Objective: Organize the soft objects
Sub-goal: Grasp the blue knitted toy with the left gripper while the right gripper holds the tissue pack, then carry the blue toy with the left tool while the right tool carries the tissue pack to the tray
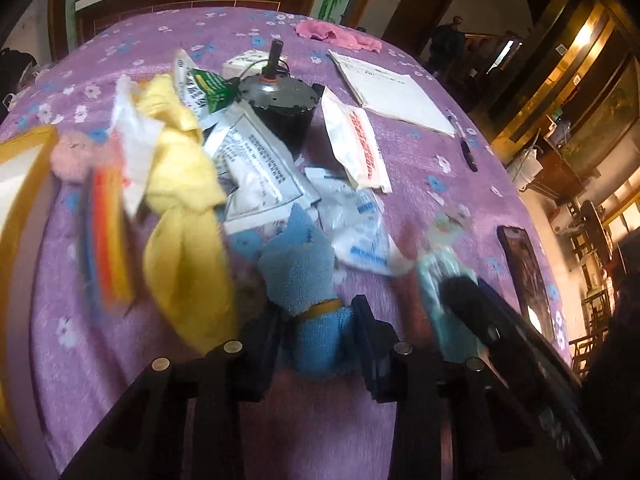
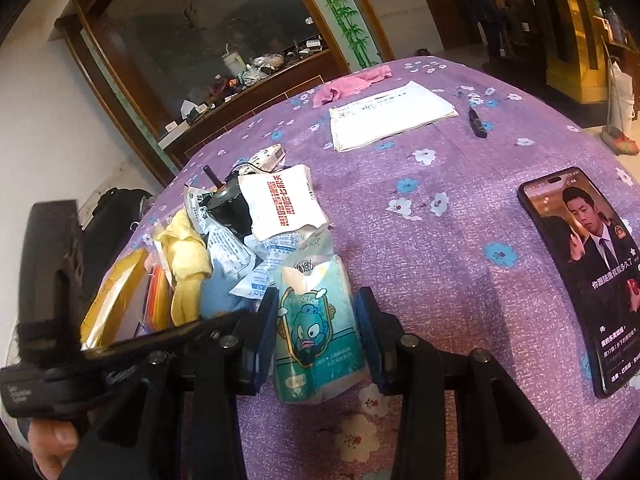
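- The left gripper [image 1: 316,320] straddles the blue towel [image 1: 308,280], the nearest soft thing in its view; its jaws sit against the cloth's flanks, clamped on it as far as I can judge, since the blue pads touch the fabric on both sides
- The right gripper [image 2: 316,320] has its jaws pressed on the tissue pack [image 2: 316,320], just right of the blue towel; the pack bulges slightly between the pads
- Left of the blue towel lies the yellow cloth [image 1: 184,216], draped and blurred; beyond the towel are white sachets [image 1: 256,168], then the black motor [image 1: 280,108]
- Far beyond the blue towel, near the table's edge, lies the pink cloth [image 1: 336,36]
- Well right of the blue towel lies the phone [image 2: 580,272], screen lit
- Risks, as I judge them: the towel could drag the sachets or the yellow cloth when lifted, since they overlap it; the slack tissue pack could slip from a shallow pinch; the two grippers stand close, so a careless swing could knock them together
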